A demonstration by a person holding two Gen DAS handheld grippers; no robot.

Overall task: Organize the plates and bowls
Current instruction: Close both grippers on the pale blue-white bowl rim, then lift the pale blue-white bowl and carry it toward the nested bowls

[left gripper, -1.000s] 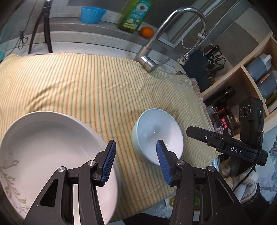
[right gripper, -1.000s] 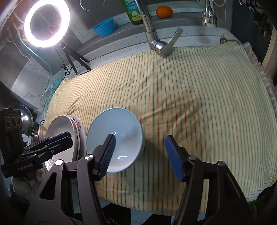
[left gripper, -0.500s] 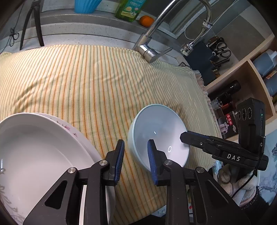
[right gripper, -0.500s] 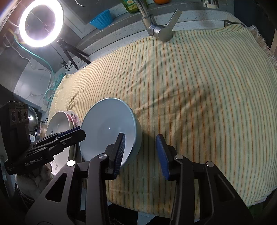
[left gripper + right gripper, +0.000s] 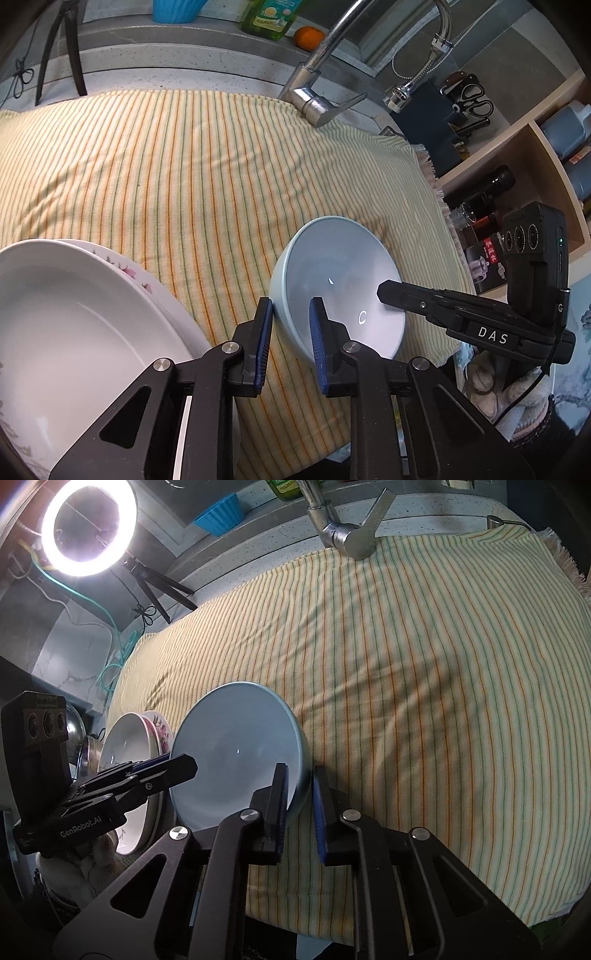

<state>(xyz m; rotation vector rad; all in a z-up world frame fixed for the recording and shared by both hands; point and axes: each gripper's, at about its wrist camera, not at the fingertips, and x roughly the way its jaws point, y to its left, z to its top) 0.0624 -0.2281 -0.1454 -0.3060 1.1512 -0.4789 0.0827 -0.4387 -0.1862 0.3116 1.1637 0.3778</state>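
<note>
A pale blue bowl sits on the striped cloth near its front edge. My left gripper straddles the bowl's left rim. Its jaws are closing, with one blue pad on the outer wall and one inside. My right gripper is shut on the opposite rim, and its finger reaches into the bowl in the left wrist view. To the left, a white deep plate rests in a floral plate.
A chrome faucet rises at the cloth's far edge, with a blue cup, a detergent bottle and an orange behind it. Shelves with bottles stand to the right. A ring light and metal pots are at the left.
Both grippers went from wide open to closed on the blue bowl's opposite rims. The left one shifted from over the white plate's edge to the bowl.
</note>
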